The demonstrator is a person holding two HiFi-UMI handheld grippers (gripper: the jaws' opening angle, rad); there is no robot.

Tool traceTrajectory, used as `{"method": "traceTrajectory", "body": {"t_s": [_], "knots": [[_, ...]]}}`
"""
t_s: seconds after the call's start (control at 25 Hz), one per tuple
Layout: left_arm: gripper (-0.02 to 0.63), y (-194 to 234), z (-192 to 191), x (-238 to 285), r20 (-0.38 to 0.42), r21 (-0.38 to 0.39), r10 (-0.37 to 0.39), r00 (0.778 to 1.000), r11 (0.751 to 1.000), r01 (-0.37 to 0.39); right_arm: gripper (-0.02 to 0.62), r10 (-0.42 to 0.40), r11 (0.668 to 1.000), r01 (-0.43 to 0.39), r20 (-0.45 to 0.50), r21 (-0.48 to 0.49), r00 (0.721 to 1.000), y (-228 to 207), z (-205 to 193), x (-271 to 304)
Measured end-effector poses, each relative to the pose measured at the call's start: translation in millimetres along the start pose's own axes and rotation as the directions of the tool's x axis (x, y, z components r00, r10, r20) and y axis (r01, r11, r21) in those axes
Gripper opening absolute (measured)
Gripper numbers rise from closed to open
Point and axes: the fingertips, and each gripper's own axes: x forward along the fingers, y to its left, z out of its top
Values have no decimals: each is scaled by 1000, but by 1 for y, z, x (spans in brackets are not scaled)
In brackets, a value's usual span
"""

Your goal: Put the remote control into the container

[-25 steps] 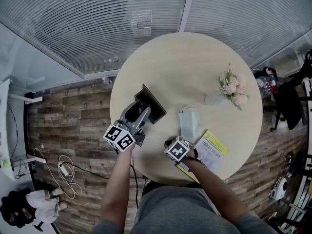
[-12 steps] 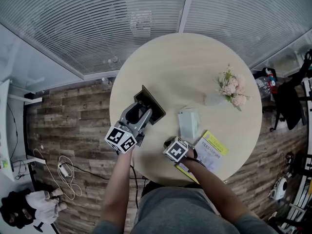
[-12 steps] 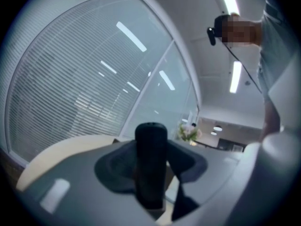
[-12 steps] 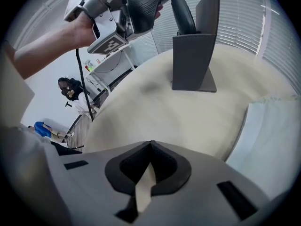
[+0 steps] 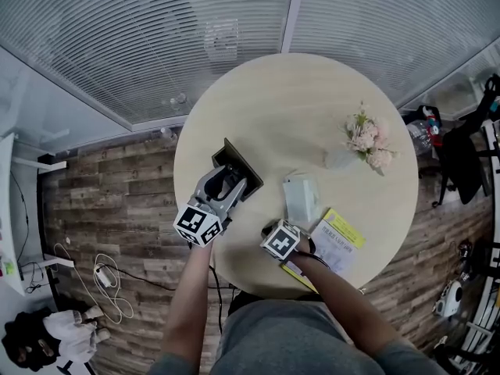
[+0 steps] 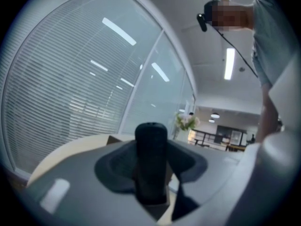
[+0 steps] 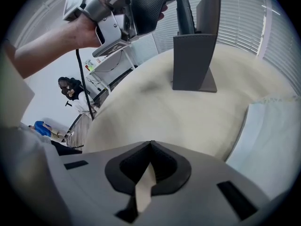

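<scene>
My left gripper (image 5: 232, 180) is shut on a black remote control (image 6: 151, 147), held upright between its pads. It hangs right over the dark, box-like container (image 5: 244, 166) that stands on the left part of the round table (image 5: 297, 100). In the right gripper view the remote control (image 7: 182, 9) runs down from the left gripper (image 7: 141, 11), and its lower end passes behind the rim of the container (image 7: 195, 55). My right gripper (image 5: 273, 231) rests near the table's front edge, shut, with nothing between its fingers.
A white box (image 5: 301, 199) lies just right of the container, and a yellow-edged booklet (image 5: 337, 242) lies by the right gripper. Pink flowers (image 5: 367, 141) stand at the table's right. Cables (image 5: 105, 276) lie on the wooden floor at the left.
The left gripper has shifted slightly to the right and a little lower over the container with the remote control in it. The right gripper has stayed put.
</scene>
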Motion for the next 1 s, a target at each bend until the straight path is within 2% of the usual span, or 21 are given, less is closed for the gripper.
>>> {"method": "traceTrajectory", "body": {"t_s": [0.52,1.0], "knots": [[190,-6,-18,4,-103,106,0,995,994,11,15,-2,1000,2,-4,-23,1000,0,1,0],[189,-8,-43,6,-247,222,20,969,974,36,15,-4,999,4,-1,-34,1000,2,1,-2]]}}
